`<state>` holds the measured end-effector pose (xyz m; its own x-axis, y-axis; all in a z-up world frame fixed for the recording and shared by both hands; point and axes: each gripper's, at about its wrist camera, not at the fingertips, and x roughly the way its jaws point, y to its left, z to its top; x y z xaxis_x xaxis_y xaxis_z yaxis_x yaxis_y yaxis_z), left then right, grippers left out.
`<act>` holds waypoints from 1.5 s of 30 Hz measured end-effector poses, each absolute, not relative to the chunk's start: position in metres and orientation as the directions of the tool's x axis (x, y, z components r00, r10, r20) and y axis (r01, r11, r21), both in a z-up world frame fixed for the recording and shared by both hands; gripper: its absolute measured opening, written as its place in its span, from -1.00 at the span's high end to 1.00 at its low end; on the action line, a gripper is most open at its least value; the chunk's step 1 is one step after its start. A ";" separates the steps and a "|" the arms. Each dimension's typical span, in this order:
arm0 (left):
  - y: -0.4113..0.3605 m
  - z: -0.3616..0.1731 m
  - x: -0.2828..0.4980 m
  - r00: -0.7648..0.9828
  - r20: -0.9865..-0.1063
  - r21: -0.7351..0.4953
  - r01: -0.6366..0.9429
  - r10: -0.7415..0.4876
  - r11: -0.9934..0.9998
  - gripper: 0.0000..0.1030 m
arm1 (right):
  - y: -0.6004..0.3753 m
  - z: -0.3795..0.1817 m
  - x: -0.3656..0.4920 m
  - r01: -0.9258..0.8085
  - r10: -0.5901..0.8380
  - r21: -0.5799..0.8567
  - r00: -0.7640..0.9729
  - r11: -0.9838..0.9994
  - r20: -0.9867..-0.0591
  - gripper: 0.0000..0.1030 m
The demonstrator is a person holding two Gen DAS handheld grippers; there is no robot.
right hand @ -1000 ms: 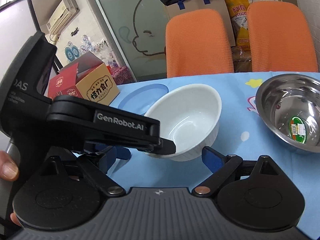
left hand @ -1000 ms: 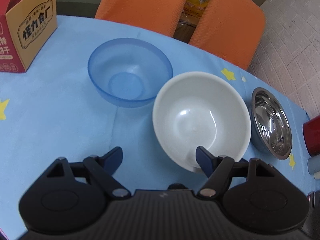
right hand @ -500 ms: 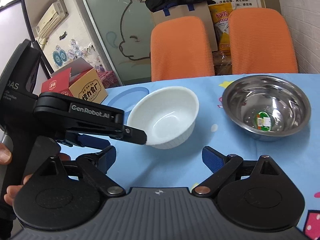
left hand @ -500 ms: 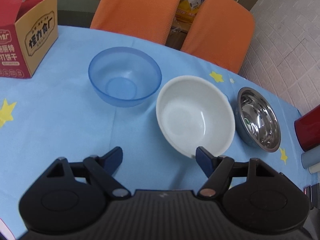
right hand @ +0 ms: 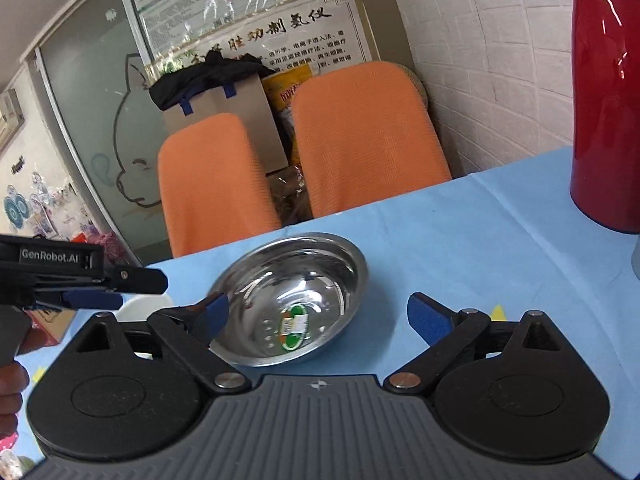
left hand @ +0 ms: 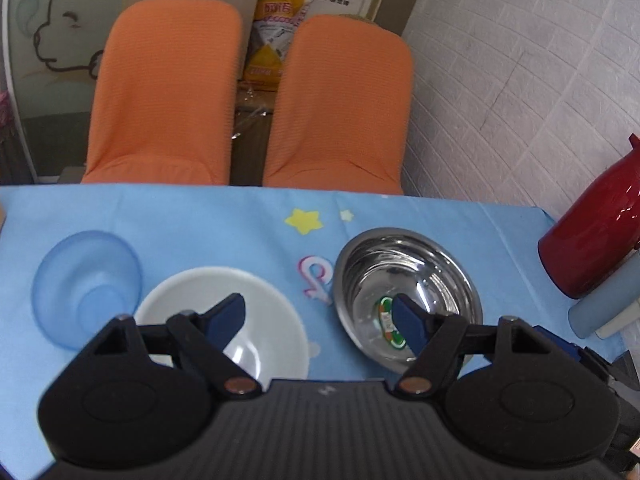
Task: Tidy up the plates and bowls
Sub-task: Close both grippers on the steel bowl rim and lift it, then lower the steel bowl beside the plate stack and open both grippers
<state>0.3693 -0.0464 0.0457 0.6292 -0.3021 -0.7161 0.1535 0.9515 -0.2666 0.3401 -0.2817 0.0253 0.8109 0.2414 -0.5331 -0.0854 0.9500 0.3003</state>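
Both tongs, left (left hand: 318,322) & right (right hand: 318,318), wide open, empty; steel bowl (right hand: 294,298) may skid on surface (right hand: 480,240) if nudged

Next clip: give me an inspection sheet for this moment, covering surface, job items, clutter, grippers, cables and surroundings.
Surface: blue tablecloth with star prints, flat.
Job's things: blue bowl, white bowl and steel bowl in a row, left to right, all upright and unstacked; a sticker lies inside the steel bowl. No plates seen.
Clutter: red thermos at the right edge, a grey-blue container beside it.
Grippers: left gripper jaws open, holding nothing, above the white and steel bowls; right gripper jaws open, holding nothing, facing the steel bowl.
Cables: nothing seen.
Surroundings: two orange chairs behind the table, brown bag, posters, white brick wall.
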 end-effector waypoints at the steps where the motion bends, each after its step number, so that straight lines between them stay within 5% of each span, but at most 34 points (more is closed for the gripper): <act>1: -0.058 0.040 0.381 0.619 -0.724 -0.256 0.170 -0.305 0.952 -0.44 | -0.283 0.020 0.349 -0.080 0.235 0.291 0.801 0.953 -0.551 -1.00; 11: -0.106 -0.009 0.439 0.528 -0.795 -0.221 0.208 -0.300 0.953 -0.36 | -0.275 -0.015 0.392 -0.143 0.246 0.206 0.708 0.968 -0.662 -1.00; 13: -0.117 -0.010 0.438 0.525 -0.797 -0.192 0.249 -0.299 0.949 0.13 | -0.266 -0.015 0.390 -0.183 0.240 0.155 0.719 0.971 -0.652 -0.95; 15: -0.122 -0.011 0.437 0.517 -0.803 -0.180 0.265 -0.297 0.947 0.43 | -0.259 -0.013 0.389 -0.225 0.247 0.119 0.715 0.967 -0.655 -0.50; 33: -0.111 0.060 0.290 0.616 -0.743 -0.116 0.264 -0.260 0.957 0.40 | -0.253 0.054 0.250 -0.238 0.253 0.099 0.803 0.966 -0.540 -0.49; 45: -0.060 0.016 0.175 0.540 -0.797 -0.156 0.247 -0.270 0.956 0.33 | -0.212 0.033 0.137 -0.227 0.268 0.144 0.765 0.963 -0.586 -0.60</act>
<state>0.1748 -0.0601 0.0164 0.5403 -0.2695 -0.7971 0.2469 0.9564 -0.1560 0.1375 -0.2123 0.0327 0.7650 0.2679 -0.5856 -0.2270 0.9632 0.1440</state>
